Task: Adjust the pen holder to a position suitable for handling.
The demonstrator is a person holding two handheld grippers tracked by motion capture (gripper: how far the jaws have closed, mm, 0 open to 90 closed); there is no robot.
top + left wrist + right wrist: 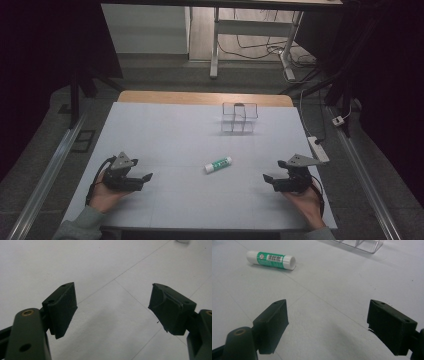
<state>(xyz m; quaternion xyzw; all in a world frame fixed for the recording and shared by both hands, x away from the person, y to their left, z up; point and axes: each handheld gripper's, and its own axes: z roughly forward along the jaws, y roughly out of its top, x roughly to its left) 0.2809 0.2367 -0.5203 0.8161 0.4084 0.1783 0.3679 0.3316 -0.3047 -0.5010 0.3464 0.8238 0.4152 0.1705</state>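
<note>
A white and green glue stick point(218, 164) lies on its side near the middle of the white table point(165, 130). In the right gripper view the glue stick point(271, 259) lies at the upper left, well ahead of the jaws. A clear plastic organizer point(239, 118) with compartments stands farther back; its corner point(359, 245) shows at the top of the right gripper view. My left gripper point(145, 177) rests at the front left, open and empty, its jaws wide apart point(112, 306). My right gripper point(267, 178) rests at the front right, open and empty point(327, 322).
A person's hands hold both grippers near the table's front edge. A power strip point(318, 148) lies beside the table's right edge. Metal rails point(47, 175) run along both sides on the floor, and desk legs point(215, 45) stand beyond the far edge.
</note>
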